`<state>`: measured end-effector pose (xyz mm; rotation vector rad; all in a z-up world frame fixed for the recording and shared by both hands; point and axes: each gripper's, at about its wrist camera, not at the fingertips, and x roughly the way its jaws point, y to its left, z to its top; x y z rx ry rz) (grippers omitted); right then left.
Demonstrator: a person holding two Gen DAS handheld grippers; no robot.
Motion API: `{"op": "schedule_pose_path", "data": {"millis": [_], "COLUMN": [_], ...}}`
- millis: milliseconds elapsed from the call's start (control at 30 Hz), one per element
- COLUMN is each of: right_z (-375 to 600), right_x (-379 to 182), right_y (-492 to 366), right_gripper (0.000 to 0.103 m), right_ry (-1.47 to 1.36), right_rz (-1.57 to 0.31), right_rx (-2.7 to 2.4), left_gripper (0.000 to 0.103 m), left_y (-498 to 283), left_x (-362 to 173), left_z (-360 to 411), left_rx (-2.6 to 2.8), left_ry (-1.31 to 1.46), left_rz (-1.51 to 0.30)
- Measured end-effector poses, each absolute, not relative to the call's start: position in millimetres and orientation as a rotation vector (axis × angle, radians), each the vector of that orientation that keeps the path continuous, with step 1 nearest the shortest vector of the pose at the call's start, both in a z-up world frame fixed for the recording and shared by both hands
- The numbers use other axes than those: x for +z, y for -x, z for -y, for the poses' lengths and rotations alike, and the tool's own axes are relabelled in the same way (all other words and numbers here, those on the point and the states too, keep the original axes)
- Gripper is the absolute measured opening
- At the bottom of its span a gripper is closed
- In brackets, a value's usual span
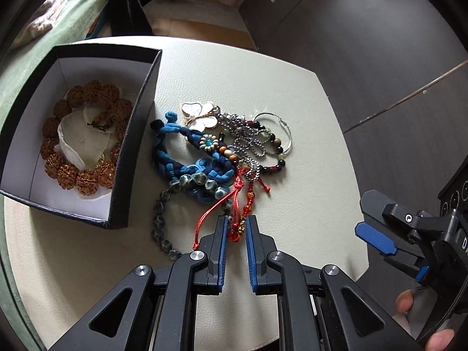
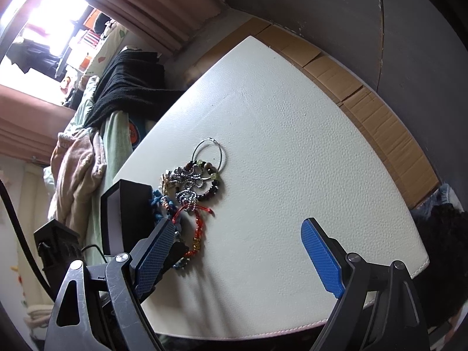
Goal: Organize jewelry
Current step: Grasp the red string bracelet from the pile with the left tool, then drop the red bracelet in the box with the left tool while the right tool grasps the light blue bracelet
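Note:
A tangled pile of jewelry [image 1: 222, 152] lies on the white table [image 1: 316, 146]: a blue braided bracelet, a butterfly pendant [image 1: 201, 116], silver chains, a hoop, dark bead strands and a red cord bracelet [image 1: 241, 204]. A black box [image 1: 130, 152] at left holds a brown bead bracelet [image 1: 79, 180]. My left gripper [image 1: 236, 228] is narrowly open, its fingertips on either side of the red bracelet's beaded end. My right gripper [image 2: 237, 251] is wide open above the table, right of the pile [image 2: 193, 187]; it also shows in the left wrist view [image 1: 377, 234].
The box [image 2: 128, 204] stands by the table's left edge. Green bedding and clothes [image 2: 84, 158] lie beyond it. Cardboard [image 2: 374, 111] lines the dark floor past the table's far edge.

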<state>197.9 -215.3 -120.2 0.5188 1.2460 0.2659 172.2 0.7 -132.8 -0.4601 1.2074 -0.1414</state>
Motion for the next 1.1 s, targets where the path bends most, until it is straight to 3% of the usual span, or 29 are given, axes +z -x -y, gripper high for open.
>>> {"op": "schedule_pose_path", "data": {"millis": [133,167,667,833,900,1100], "right_z": [220.2,221.2,197.2,170.6,159.1,126.5], "right_x": [-120.2,-119.7,-122.0,-128.9,-133.3,-142.9], "right_y": [-198.8,-198.8,-196.0,-195.1,-193.9,-193.0], "right_gripper": [0.089,0.089,0.088,0.070,0.059,0.045], "right_ry": [-0.534,-0.536,-0.535,-0.493,-0.479,-0.401], "right_rz": [-1.242,-1.240,-1.246,-1.277,-1.295,-1.321], "right_rx": [0.260,0.258,0.357,0.415,0.442,0.485], "left_gripper": [0.012,0.007,0.007,0.007,0.007,0.007], "left_y": [-172.0,-171.8,-151.3,-144.9,-141.1,-127.7], "left_x": [-138.2,-137.1,-72.1,-57.4,-51.6,-31.2], "left_z": [5.9,5.8,-38.5,-51.1,-56.9,-75.8], "left_rx": [-0.135,-0.119,-0.157,-0.175,-0.187,-0.200], "left_ry": [0.436,0.433,0.563,0.591,0.606,0.639], "left_rz": [-1.217,-1.207,-0.957,-0.901,-0.874,-0.783]}}
